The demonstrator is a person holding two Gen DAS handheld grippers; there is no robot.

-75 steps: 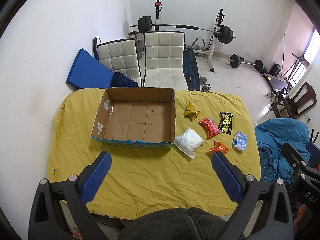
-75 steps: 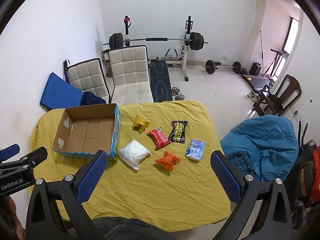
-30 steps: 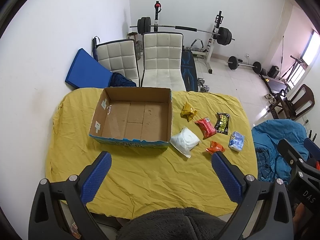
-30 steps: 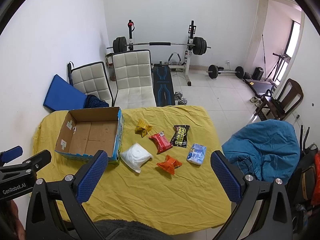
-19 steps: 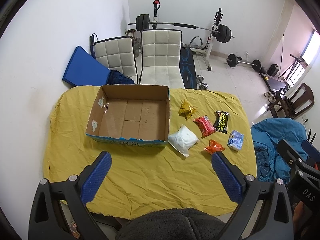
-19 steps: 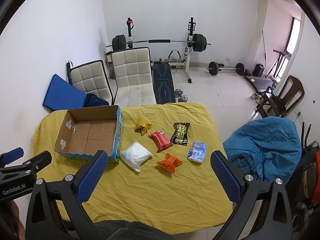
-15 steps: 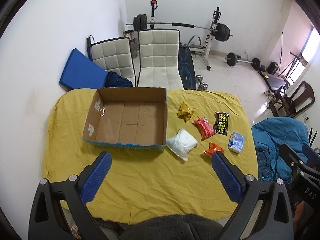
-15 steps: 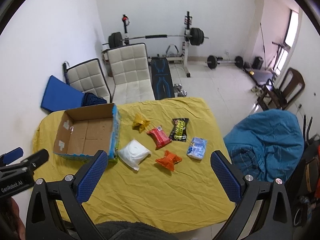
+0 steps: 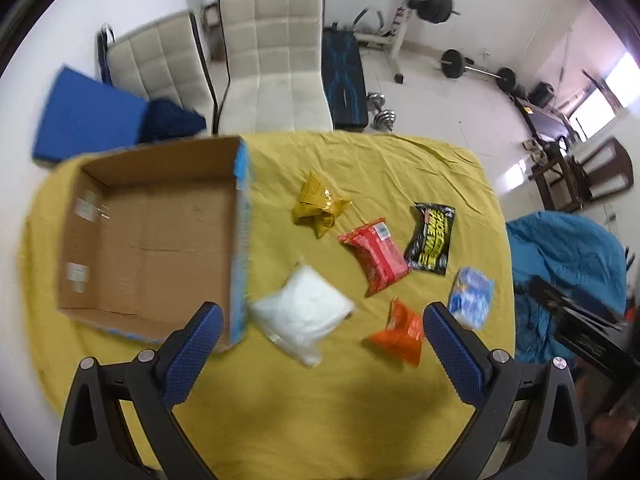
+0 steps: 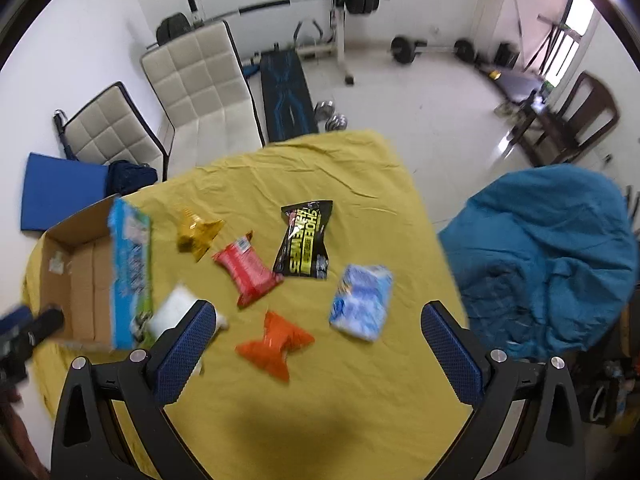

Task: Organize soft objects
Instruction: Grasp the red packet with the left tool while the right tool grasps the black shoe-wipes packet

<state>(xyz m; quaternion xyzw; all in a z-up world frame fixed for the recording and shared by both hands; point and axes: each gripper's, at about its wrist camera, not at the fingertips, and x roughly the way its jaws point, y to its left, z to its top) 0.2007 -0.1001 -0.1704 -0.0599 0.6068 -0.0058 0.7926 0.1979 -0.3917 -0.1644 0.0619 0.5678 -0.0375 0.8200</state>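
Several soft packets lie on the yellow-clothed table [image 9: 320, 412]: a white pouch [image 9: 303, 318], an orange one [image 9: 398, 334], a red one [image 9: 376, 254], a yellow one [image 9: 318, 206], a black-and-yellow one [image 9: 432, 240] and a light blue one [image 9: 471, 296]. An open, empty cardboard box [image 9: 152, 240] stands at the left. My left gripper [image 9: 320, 354] is open and empty above the white pouch. My right gripper [image 10: 314, 350] is open and empty above the orange packet [image 10: 276, 344], with the blue packet [image 10: 362, 300] and red packet [image 10: 248, 272] just beyond.
Two white padded chairs [image 9: 276, 64] stand behind the table, with a blue mat [image 9: 84, 120] at the left wall. A weight bench and barbell rack [image 10: 320, 12] are at the back. A blue beanbag [image 10: 544, 256] sits right of the table.
Both grippers have moved forward and down toward the table, and the packets now look much larger. The left one has swung right from the box toward the packets. Both stay open.
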